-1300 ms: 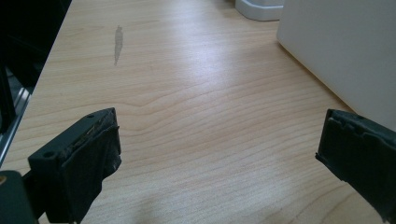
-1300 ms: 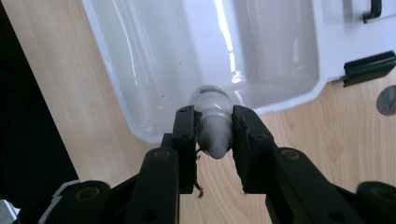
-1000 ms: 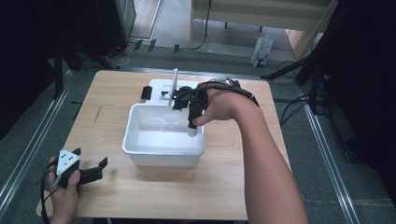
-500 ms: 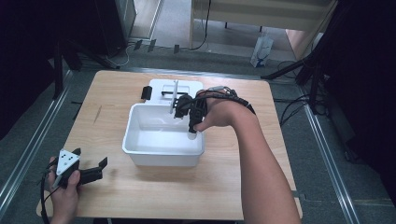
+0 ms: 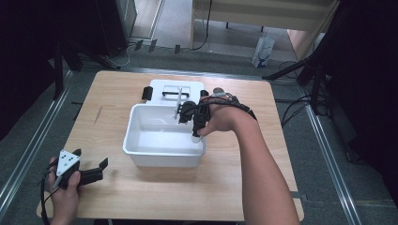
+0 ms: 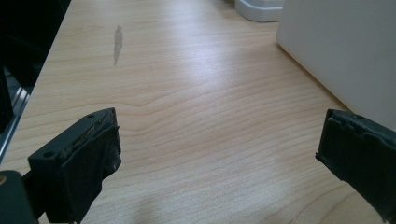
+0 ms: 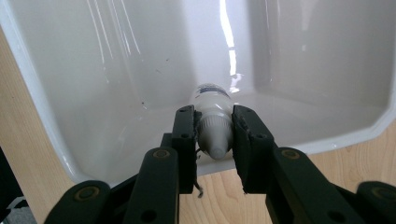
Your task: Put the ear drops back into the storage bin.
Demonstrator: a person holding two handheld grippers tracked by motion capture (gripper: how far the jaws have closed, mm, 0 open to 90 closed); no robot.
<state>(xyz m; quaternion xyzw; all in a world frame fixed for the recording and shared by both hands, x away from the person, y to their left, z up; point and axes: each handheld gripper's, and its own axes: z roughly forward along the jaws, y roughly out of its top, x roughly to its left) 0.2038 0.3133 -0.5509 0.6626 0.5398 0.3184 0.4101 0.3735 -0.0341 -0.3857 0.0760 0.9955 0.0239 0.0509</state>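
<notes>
A white plastic tub (image 5: 164, 158) stands in the middle of the wooden table (image 5: 244, 192). My right gripper (image 5: 195, 127) hangs over the tub's right rim, pointing down into it. It is shut on a small white bottle (image 5: 195, 138) with a tapered cap. In the right gripper view the bottle (image 7: 214, 116) sits between the two black jaws of this gripper (image 7: 214, 128), cap toward the camera, with the tub's glossy inside (image 7: 116, 56) beyond it. My left gripper (image 5: 90, 158) rests at the table's near left corner. It is open (image 6: 219, 140) with nothing between its fingers.
Behind the tub lies a flat white lid (image 5: 192, 88) with a black handle. A small black piece (image 5: 148, 93) sits at its left, and a thin pale rod (image 5: 179, 101) stands upright there. The tub's outer wall (image 6: 341, 46) is to the right of the left gripper.
My right gripper has sunk toward the tub with the bottle in its grip. The left hand has kept still.
</notes>
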